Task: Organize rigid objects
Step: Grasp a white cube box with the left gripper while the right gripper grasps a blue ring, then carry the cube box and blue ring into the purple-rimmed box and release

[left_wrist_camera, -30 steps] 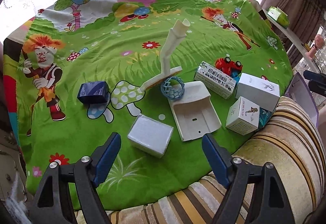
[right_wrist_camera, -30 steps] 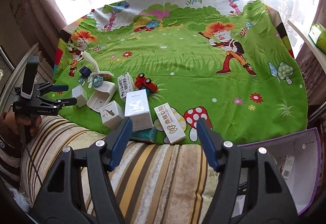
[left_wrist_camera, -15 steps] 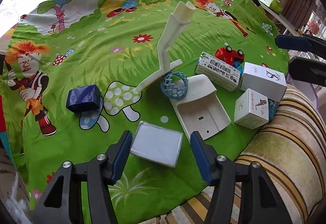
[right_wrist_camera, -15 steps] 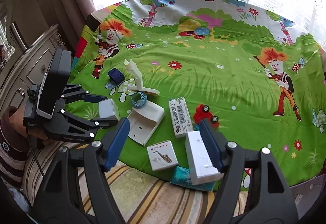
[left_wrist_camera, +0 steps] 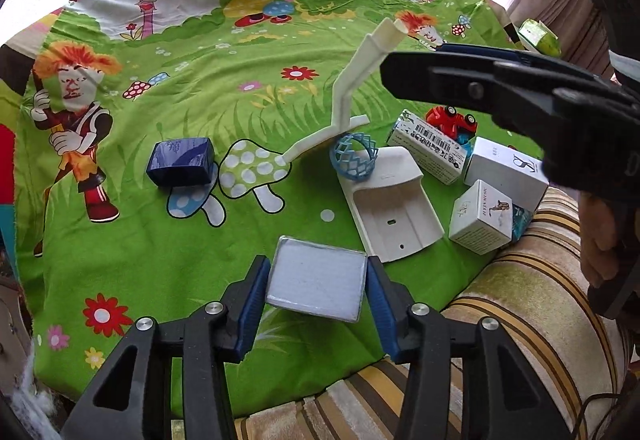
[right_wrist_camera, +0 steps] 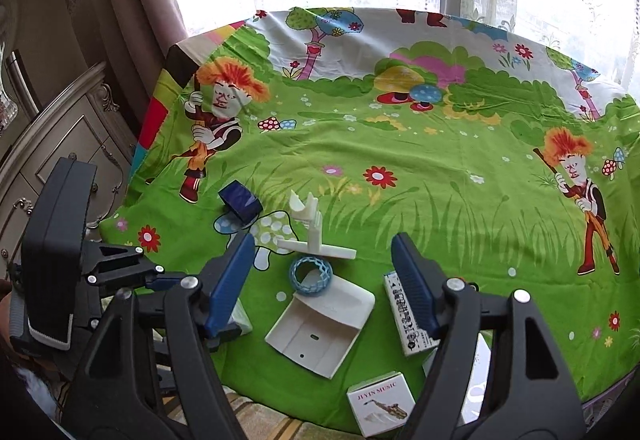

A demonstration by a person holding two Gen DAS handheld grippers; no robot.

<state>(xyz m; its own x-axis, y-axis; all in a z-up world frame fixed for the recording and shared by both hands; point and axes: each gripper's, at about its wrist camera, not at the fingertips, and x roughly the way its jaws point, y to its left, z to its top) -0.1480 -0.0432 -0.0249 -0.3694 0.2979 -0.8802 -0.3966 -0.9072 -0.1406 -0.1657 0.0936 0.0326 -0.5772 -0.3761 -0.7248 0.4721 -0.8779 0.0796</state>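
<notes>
Left gripper (left_wrist_camera: 316,290): jaws just closing, blue pads against both sides of the white box (left_wrist_camera: 316,286).
White box: at near edge of the green cartoon cloth (left_wrist_camera: 120,240).
Blue box (left_wrist_camera: 180,162): left, apart.
White tray (left_wrist_camera: 394,216): right of white box.
Right gripper (left_wrist_camera: 412,70): upper right, above the small boxes.

Surface: bed under a green cartoon-print sheet (left_wrist_camera: 120,240), striped plush blanket (left_wrist_camera: 520,300) at its near edge.
Left: dark blue glossy box (left_wrist_camera: 180,161).
Middle: white plastic stand (left_wrist_camera: 348,96), blue lattice ring (left_wrist_camera: 354,157), white plastic tray (left_wrist_camera: 390,210).
Right: barcoded white carton (left_wrist_camera: 430,146), red toy car (left_wrist_camera: 452,120), white saxophone-print box (left_wrist_camera: 482,218).
</notes>
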